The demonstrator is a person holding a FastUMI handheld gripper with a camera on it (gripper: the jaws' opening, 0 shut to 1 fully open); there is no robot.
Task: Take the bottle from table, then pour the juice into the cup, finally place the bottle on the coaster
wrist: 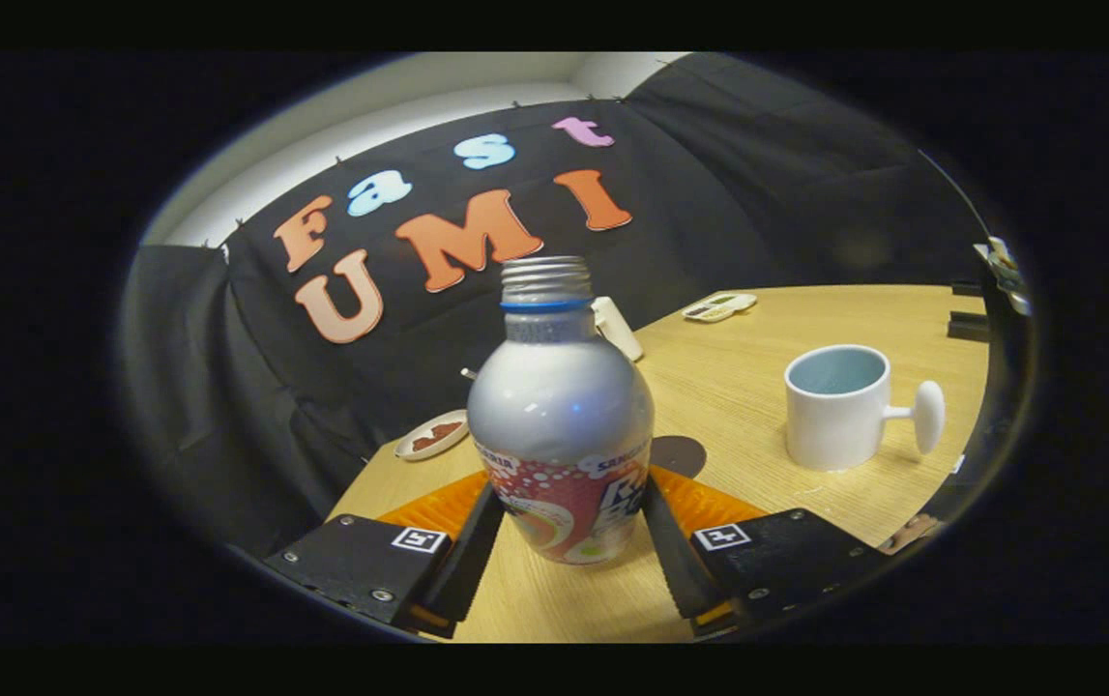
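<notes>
A silver bottle [562, 406] with a red printed label and an open threaded neck, no cap on it, stands upright between my fingers. My gripper [570, 495] is shut on the bottle, both black fingers pressing its labelled lower part. Whether its base touches the wooden table [747, 387] I cannot tell. Beyond the right finger stands a white cup [836, 408] with a pale blue inside and a knob-ended handle pointing right. A dark round coaster [682, 454] lies just behind the bottle, between it and the cup.
A small white dish [430, 435] with something brown lies near the table's left edge. A white object [618, 329] sits behind the bottle and a white flat device [718, 306] at the far side. Black blocks [968, 325] stand at the far right edge.
</notes>
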